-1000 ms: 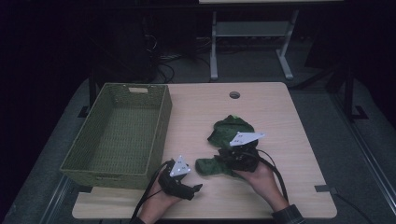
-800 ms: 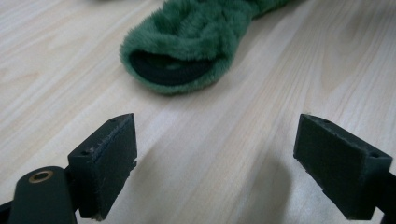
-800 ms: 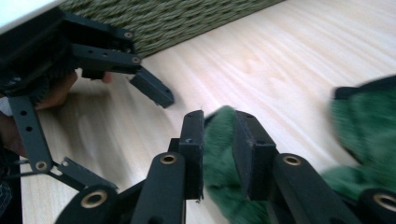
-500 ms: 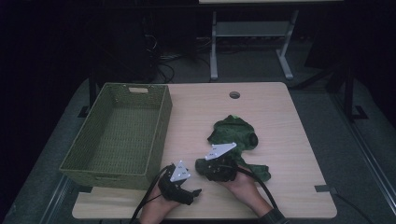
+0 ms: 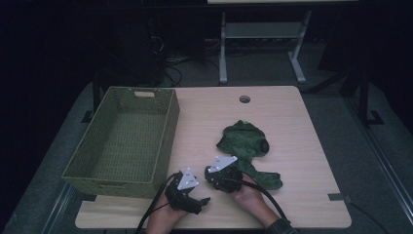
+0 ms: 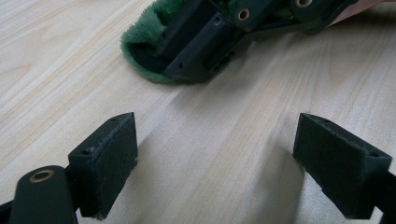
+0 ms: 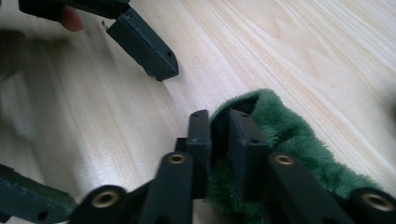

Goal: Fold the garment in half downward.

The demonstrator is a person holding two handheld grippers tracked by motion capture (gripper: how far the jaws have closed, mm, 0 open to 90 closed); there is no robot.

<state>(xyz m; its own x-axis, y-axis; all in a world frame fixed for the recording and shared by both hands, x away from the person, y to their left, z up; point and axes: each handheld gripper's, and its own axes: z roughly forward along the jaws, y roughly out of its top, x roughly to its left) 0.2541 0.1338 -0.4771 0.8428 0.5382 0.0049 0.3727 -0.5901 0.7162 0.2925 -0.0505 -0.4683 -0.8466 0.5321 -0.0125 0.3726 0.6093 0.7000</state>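
Observation:
A green fuzzy cloth lies spread on the wooden table, with a narrow strip trailing toward the near edge. My right gripper sits low at the near side; its jaws have just been closing and now pinch a folded end of the cloth between the pads. Seen along its own jaws, the right gripper has only green pile in the gap. My left gripper rests just left of it. The left gripper stands open over bare wood, facing the cloth end.
A green woven basket stands on the table's left half, close to the left hand. A round cable hole sits near the far edge. Black cables trail from both grippers off the near edge. Bare wood lies right of the cloth.
The right hand has moved left and down toward the left gripper, and its jaws have come together on the cloth end. The cloth now lies flatter. The left gripper has stayed put.

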